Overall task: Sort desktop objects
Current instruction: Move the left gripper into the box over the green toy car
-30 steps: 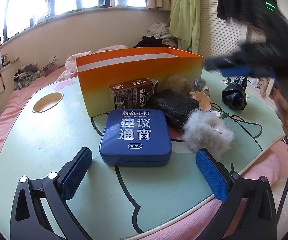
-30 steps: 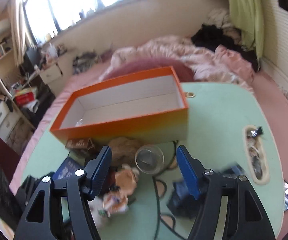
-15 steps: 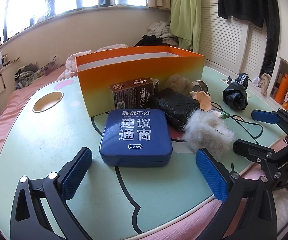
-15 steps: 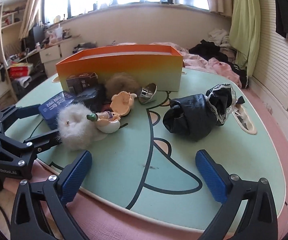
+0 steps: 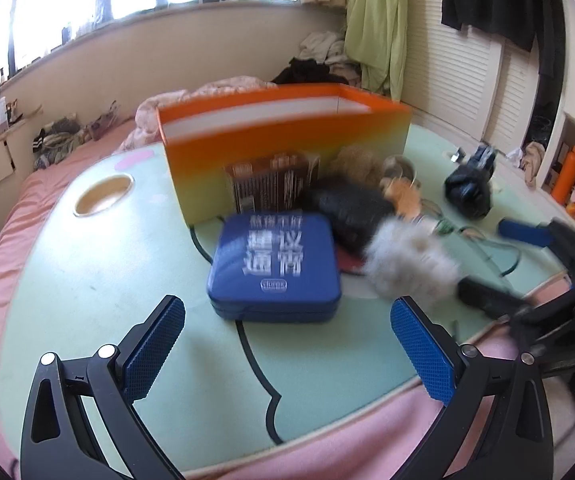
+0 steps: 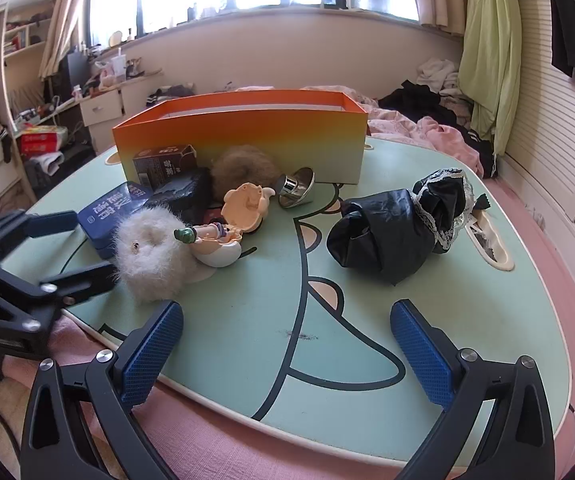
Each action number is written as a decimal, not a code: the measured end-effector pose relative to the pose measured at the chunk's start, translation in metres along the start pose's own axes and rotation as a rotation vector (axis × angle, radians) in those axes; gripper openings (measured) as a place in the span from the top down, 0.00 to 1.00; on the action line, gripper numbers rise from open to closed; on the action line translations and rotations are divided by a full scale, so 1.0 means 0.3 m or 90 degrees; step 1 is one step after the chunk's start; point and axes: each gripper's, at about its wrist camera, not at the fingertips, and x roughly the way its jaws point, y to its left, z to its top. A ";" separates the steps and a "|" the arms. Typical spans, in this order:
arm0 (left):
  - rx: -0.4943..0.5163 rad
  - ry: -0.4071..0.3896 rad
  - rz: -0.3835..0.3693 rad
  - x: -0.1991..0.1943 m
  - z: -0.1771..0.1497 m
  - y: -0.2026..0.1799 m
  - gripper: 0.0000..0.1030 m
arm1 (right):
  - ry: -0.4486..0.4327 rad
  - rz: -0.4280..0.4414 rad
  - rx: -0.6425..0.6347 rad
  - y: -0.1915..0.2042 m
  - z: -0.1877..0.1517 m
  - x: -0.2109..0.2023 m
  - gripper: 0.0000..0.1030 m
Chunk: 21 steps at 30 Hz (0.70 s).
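Observation:
An orange open-topped box (image 6: 243, 140) stands at the back of the mint-green table (image 6: 367, 320). In front of it lie a brown carton (image 6: 163, 166), a blue tin (image 5: 274, 268), a black pouch (image 5: 351, 212), a white fluffy ball (image 6: 151, 256), a brown fluffy ball (image 6: 243, 174), a peach toy (image 6: 245, 208), a silver cup (image 6: 297, 188) and a black lace-trimmed bundle (image 6: 391, 232). My left gripper (image 5: 287, 348) is open just short of the blue tin. My right gripper (image 6: 287, 348) is open wide over the table's front edge, holding nothing.
A pink bed (image 6: 215, 436) surrounds the table. A round cup hole (image 5: 103, 196) sits at its left and an oval recess (image 6: 491, 244) at its right. Each gripper shows in the other's view, my left gripper (image 6: 93, 246) beside the white ball. A black cable (image 5: 499, 252) lies there.
My right gripper dropped from above the orange box to the table's front edge and opened wide, then held still. The left wrist view has blurred but barely shifted.

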 end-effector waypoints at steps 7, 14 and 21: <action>-0.044 -0.069 -0.087 -0.122 0.277 0.044 0.00 | 0.000 -0.005 0.001 -0.005 0.000 -0.001 0.00; -0.183 0.130 -0.168 0.277 0.554 0.082 0.13 | -0.001 -0.009 0.003 -0.005 0.000 -0.001 0.00; -0.097 0.170 -0.044 0.473 0.530 -0.072 0.19 | -0.005 -0.008 0.004 -0.002 0.020 -0.008 0.00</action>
